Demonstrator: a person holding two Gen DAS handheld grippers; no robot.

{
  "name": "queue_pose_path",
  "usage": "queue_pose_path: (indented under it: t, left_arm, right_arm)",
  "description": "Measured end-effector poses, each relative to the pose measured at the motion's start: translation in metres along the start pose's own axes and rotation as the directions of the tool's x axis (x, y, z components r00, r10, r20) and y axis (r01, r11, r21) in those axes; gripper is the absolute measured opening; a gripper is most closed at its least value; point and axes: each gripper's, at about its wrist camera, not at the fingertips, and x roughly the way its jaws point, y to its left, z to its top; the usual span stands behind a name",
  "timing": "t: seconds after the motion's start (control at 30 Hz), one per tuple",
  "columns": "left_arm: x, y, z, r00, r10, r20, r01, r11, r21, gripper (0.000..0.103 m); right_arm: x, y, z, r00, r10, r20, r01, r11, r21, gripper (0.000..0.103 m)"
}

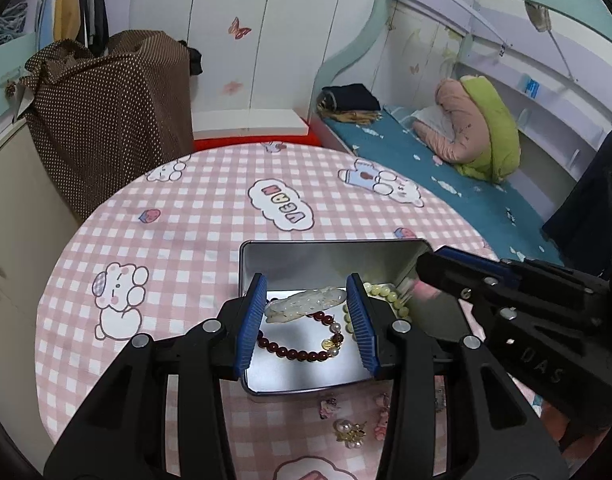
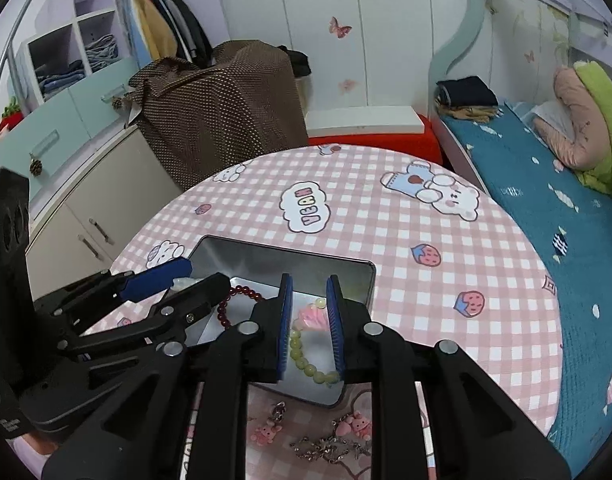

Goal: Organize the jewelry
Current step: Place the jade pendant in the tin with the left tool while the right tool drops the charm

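An open silver tin [image 1: 329, 256] [image 2: 266, 256] stands on the pink checked tablecloth. In it lie a dark red bead bracelet [image 1: 294, 352] [image 2: 226, 304] and a pale yellow-green bead bracelet [image 1: 385, 292] [image 2: 302, 356]. My left gripper [image 1: 306, 286] [image 2: 204, 276] hangs over the tin's left half, its blue pads shut on a whitish translucent ornament [image 1: 306, 304]. Over the right half my right gripper [image 2: 309, 280] [image 1: 419, 274] stands slightly open. A small pink charm [image 2: 309, 316] [image 1: 421, 292], blurred, sits just under its tips and looks free of the pads.
Loose pieces lie on the cloth in front of the tin: pink charms [image 2: 266, 434] [image 1: 329, 406], a pearl and gold piece [image 1: 349, 432], a silver chain [image 2: 325, 448]. The round table's edge [image 2: 545, 400] curves near a blue bed [image 2: 545, 184]. A dotted brown cover [image 1: 106, 120] stands behind.
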Motion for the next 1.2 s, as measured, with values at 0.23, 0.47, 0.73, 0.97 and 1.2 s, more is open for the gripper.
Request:
queue_pose_path:
  t: [0.23, 0.47, 0.73, 0.97, 1.2]
  left_arm:
    - [0.0, 0.001, 0.002, 1.0, 0.023, -0.001, -0.023, 1.0, 0.007, 0.051]
    - [-0.008, 0.002, 0.002, 0.999, 0.046, 0.004, -0.046, 0.999, 0.008, 0.067]
    - [-0.013, 0.0, 0.0, 0.998, 0.055, 0.003, -0.055, 0.998, 0.009, 0.07]
    - [-0.021, -0.004, -0.001, 0.998, 0.058, 0.012, -0.059, 0.998, 0.014, 0.071]
    - [-0.033, -0.004, -0.006, 0.998, 0.065, 0.019, -0.065, 0.998, 0.012, 0.074]
  right_arm:
    - [-0.007, -0.009, 0.004, 0.998, -0.057, 0.021, 0.057, 0.998, 0.026, 0.054]
    - [-0.017, -0.022, 0.002, 0.995, -0.094, 0.028, 0.093, 0.994, 0.056, 0.063]
    - [-0.025, -0.019, -0.002, 0.994, -0.103, 0.032, 0.101, 0.994, 0.041, 0.065]
    - [-0.032, -0.018, -0.006, 0.993, -0.11, 0.038, 0.109, 0.993, 0.036, 0.067]
    - [-0.044, -0.018, -0.011, 0.99, -0.13, 0.053, 0.128, 0.991, 0.038, 0.072]
